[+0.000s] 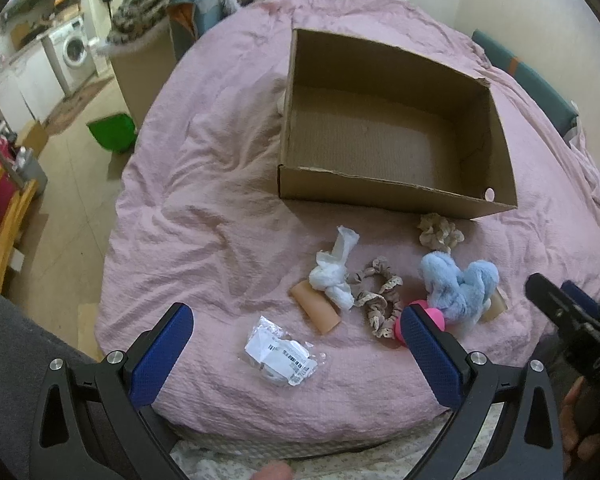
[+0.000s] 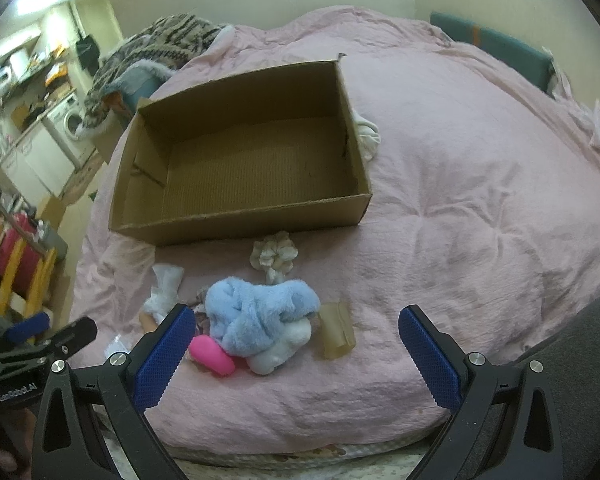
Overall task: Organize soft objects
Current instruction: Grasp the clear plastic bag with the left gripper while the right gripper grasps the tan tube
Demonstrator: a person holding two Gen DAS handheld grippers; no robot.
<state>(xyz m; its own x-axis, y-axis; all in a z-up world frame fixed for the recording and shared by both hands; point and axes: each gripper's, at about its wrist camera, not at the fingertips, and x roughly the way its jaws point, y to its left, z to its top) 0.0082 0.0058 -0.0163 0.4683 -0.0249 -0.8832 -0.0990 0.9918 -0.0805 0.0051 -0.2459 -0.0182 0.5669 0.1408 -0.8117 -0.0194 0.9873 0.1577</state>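
Both grippers, left gripper and right gripper, hover spread wide, holding nothing. Mid-frame lies a tangled pile: blue plush, scrunchie, white cloth. Behind sits an empty cardboard box. Grabbing the plush could likely drag neighbours along.

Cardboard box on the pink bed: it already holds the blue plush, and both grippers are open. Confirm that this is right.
Not quite. The cardboard box is empty; the right wrist view shows its bare floor. The blue plush lies on the pink bed, in front of the box. Both the left gripper and the right gripper are open.
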